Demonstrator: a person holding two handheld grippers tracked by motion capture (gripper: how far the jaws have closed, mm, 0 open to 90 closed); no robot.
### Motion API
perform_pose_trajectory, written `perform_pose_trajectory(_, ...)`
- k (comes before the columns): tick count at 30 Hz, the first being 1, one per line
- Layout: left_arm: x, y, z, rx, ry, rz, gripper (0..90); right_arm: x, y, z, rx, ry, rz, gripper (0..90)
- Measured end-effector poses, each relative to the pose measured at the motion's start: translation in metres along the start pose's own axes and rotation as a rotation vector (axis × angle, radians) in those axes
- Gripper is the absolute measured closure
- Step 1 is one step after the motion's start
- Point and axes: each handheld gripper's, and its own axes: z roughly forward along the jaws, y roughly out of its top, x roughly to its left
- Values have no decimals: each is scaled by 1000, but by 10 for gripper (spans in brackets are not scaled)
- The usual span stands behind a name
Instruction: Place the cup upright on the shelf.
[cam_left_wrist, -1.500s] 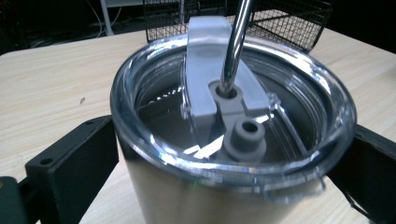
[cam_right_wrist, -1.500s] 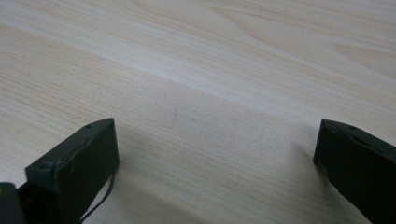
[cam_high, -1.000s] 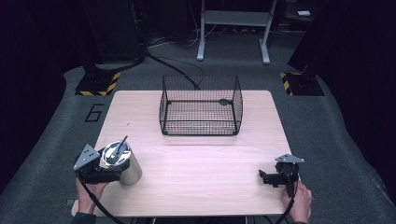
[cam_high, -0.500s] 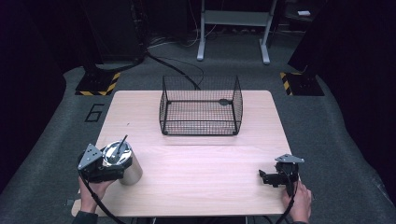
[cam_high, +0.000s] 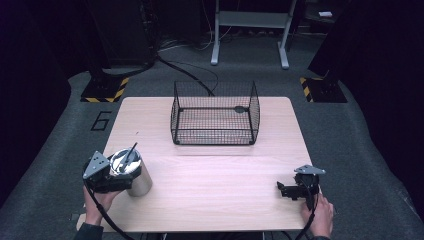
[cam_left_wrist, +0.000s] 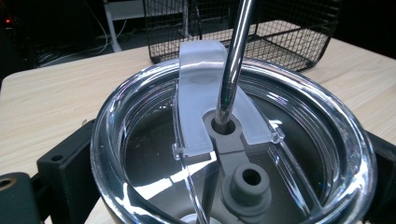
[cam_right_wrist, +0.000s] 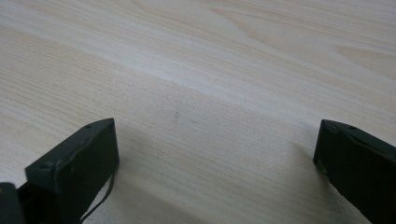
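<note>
A steel tumbler (cam_high: 137, 181) with a clear lid (cam_left_wrist: 140, 154) and a metal straw (cam_left_wrist: 236, 56) stands upright near the table's front left corner. My left gripper (cam_high: 125, 179) is shut on it, one black jaw on each side just below the lid's rim. The straw (cam_high: 128, 154) leans toward the back right. My right gripper (cam_high: 283, 190) rests low at the front right of the wooden table (cam_high: 215, 175), pointing left. It stands open (cam_right_wrist: 215, 158) with bare wood between its fingers (cam_right_wrist: 79, 158).
A black wire basket (cam_high: 215, 112) stands at the back middle of the table, seen beyond the tumbler as the basket (cam_left_wrist: 280, 32) in the left gripper view. Dark floor, cables and a stand's legs (cam_high: 250, 35) lie beyond the table's far edge.
My left gripper has shifted slightly to the right against the tumbler. The tumbler and the right gripper stay where they were.
</note>
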Motion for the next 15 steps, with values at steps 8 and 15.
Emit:
perform_pose_trajectory(8, -5, 20, -6, -6, -29, 38, 37, 0, 0, 0, 0, 0, 4, 0)
perform_pose_trajectory(15, -6, 39, -7, -19, -58, 54, 37, -1, 1, 0, 0, 8, -10, 0)
